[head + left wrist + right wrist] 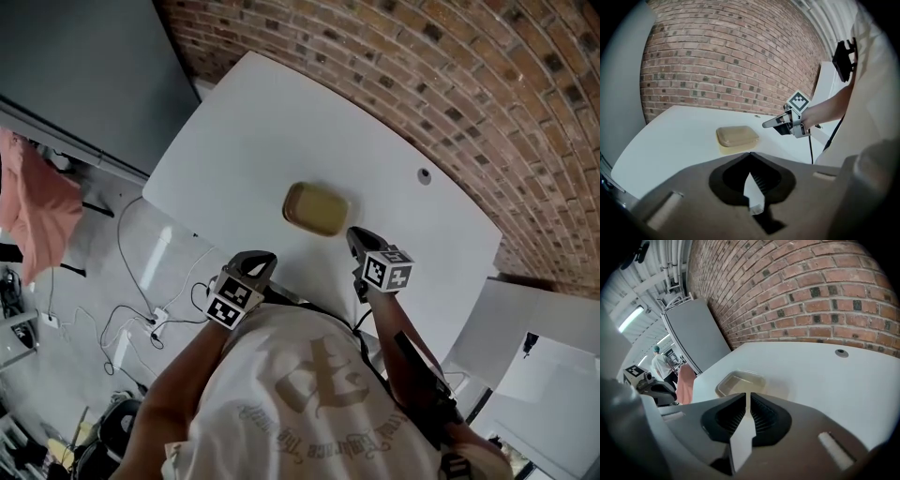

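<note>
Both sets of jaws closed on nothing: my left gripper (257, 261) and right gripper (357, 236) hover at the desk's (281, 122) near edge, just short of the tan container (316, 208).

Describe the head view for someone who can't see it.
A tan container sits on a white table, with a person's left tongs and right tongs held just short of it. A brick wall runs behind.
</note>
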`<move>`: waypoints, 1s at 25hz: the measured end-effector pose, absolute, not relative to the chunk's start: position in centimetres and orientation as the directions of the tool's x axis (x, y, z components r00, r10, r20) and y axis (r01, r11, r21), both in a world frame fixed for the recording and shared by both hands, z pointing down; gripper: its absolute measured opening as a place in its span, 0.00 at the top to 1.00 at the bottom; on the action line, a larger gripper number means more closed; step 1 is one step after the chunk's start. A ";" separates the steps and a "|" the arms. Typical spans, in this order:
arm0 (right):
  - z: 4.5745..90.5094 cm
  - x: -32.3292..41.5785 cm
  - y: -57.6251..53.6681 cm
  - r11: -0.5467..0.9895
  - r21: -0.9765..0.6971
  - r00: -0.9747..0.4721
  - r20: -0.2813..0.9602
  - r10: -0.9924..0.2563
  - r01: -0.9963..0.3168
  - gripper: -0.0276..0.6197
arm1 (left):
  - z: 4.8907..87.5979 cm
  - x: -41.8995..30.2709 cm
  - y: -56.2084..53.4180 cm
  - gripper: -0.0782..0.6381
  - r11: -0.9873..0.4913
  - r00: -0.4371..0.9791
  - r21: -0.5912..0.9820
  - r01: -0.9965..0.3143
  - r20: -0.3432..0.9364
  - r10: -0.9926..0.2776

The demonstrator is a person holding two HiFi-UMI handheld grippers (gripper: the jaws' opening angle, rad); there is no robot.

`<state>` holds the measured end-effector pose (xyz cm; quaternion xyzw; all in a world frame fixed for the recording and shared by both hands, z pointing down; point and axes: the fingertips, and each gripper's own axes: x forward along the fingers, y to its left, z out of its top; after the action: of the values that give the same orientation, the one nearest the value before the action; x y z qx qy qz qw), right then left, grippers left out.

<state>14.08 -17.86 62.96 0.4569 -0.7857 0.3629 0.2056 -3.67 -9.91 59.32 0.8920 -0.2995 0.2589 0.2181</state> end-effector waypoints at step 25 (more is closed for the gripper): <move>67.7 13.9 -21.2 -0.001 -0.636 -0.545 0.663 -0.513 -0.772 0.86 | 61.1 -5.2 -14.1 0.88 -0.750 0.698 0.269 -0.604 0.632 -0.337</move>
<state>13.92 -21.21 67.67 0.4614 -0.6963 0.5364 0.1207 -5.24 -14.07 61.14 0.8910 -0.2640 0.2847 0.2353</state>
